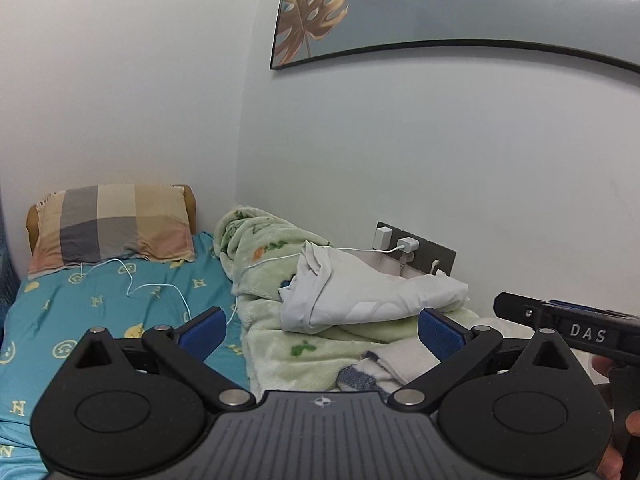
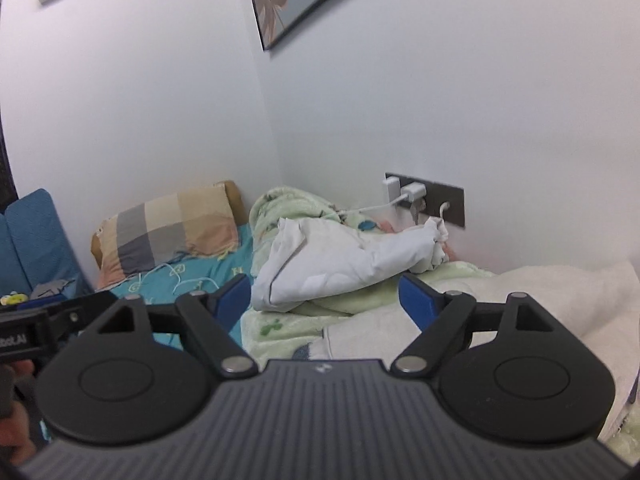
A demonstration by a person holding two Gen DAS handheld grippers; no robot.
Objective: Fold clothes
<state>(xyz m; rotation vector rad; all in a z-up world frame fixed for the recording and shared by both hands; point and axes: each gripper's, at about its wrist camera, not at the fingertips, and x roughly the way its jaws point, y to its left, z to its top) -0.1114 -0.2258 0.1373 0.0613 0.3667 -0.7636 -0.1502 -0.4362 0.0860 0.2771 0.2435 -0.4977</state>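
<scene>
Both grippers hang above the bed (image 1: pixel 100 304) with nothing in them. The left gripper (image 1: pixel 320 330) has its blue pads spread as wide as they seem to go, only air between them. The right gripper (image 2: pixel 324 296) is also spread apart and empty, its pads framing the laundry from a little way back.

The garment to fold, a white shirt (image 1: pixel 360 292), lies crumpled on a pale green blanket (image 1: pixel 288 344) against the wall, at about twelve o'clock from both grippers and just beyond their tips. One bunched end of it reaches toward the wall socket (image 2: pixel 436 200) at roughly one o'clock in the right view. A white charging cable (image 1: pixel 160 288) trails from the plugs across the blanket and over the blue sheet toward the checked pillow (image 1: pixel 112 224) at ten o'clock.

The step in hand looks like the first reach for the shirt. It would go best if each gripper took a separate edge (a shoulder or hem corner, though I cannot tell which is which in that heap), pinching only the white cloth and not the fleece beneath. The cable runs close by the shirt's far side, so a grab there could snag it; lifting from the near edge seems safer. A cream towel (image 2: pixel 520 304) lies at four o'clock, clear of the reach.
</scene>
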